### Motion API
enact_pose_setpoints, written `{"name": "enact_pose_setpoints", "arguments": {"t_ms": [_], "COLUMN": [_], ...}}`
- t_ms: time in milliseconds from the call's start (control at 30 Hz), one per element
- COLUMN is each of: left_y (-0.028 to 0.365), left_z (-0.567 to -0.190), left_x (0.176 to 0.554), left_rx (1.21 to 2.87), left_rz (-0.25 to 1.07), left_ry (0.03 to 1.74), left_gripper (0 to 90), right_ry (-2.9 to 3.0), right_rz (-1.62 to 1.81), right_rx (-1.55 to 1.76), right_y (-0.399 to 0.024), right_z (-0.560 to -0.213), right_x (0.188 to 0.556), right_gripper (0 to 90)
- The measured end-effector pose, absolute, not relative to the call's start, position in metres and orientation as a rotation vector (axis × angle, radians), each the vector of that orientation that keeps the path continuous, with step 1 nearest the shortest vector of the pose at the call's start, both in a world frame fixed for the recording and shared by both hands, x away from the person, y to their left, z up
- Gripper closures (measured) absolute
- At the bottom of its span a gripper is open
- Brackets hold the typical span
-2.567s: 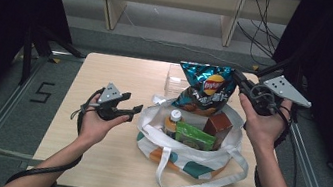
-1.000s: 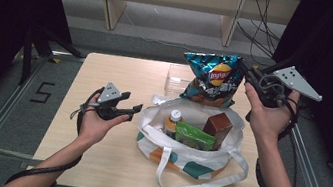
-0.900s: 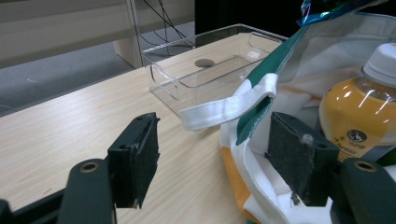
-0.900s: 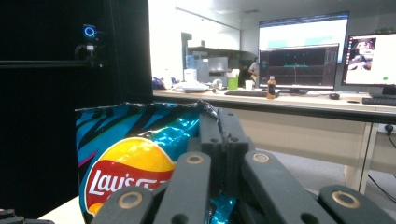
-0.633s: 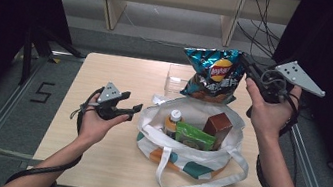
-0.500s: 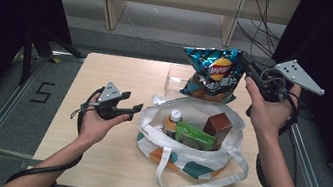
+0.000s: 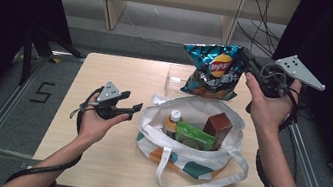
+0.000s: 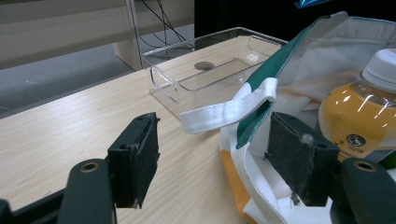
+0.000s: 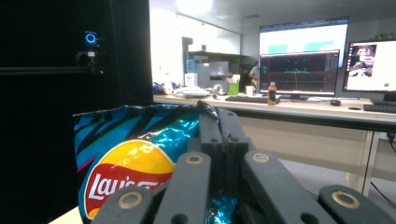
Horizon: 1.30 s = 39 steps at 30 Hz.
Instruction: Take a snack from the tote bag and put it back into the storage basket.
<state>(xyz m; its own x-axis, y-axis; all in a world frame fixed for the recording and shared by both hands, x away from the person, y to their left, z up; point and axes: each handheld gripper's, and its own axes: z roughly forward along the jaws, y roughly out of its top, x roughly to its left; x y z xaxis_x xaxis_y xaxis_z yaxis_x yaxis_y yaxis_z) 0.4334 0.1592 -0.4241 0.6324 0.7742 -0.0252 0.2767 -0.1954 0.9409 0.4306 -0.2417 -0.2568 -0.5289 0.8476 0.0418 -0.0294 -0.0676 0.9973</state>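
1. Lifted higher than a moment ago, the chips bag (image 7: pixel 212 70) now hangs above the table (image 7: pixel 107 71), behind the tote bag (image 7: pixel 191 150).
2. Right gripper (image 7: pixel 244 56) is clamped on its top edge, so it clears the tote.
3. Left gripper (image 7: pixel 136 106) waits wide open, holding nothing, by the tote's handle (image 8: pixel 229 111).

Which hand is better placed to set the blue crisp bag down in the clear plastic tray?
Right. The right gripper is already shut on the blue crisp bag, hanging over the clear plastic tray. The left gripper is open, beside the white tote bag.
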Motion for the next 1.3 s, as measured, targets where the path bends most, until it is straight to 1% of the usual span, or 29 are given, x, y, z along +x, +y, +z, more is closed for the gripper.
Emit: {"name": "enact_pose_setpoints", "arguments": {"t_ms": [533, 1200, 1300], "left_y": [0.16, 0.161, 0.165], "left_z": [-0.423, -0.424, -0.423], "left_x": [0.433, 0.429, 0.428], "left_rx": [1.755, 1.748, 1.739], "left_rz": [0.576, 0.586, 0.605], "left_ry": [0.848, 0.854, 0.863], "left_gripper": [33.0, 32.9, 33.0], "right_ry": [1.547, 1.561, 1.566], "right_rz": [1.673, 1.674, 1.667], "right_rx": [0.891, 0.921, 0.923], "right_y": [-0.235, -0.231, -0.232], "right_z": [-0.249, -0.259, -0.259], "right_x": [0.441, 0.456, 0.458], "right_gripper": [90.0, 90.0, 90.0]}}
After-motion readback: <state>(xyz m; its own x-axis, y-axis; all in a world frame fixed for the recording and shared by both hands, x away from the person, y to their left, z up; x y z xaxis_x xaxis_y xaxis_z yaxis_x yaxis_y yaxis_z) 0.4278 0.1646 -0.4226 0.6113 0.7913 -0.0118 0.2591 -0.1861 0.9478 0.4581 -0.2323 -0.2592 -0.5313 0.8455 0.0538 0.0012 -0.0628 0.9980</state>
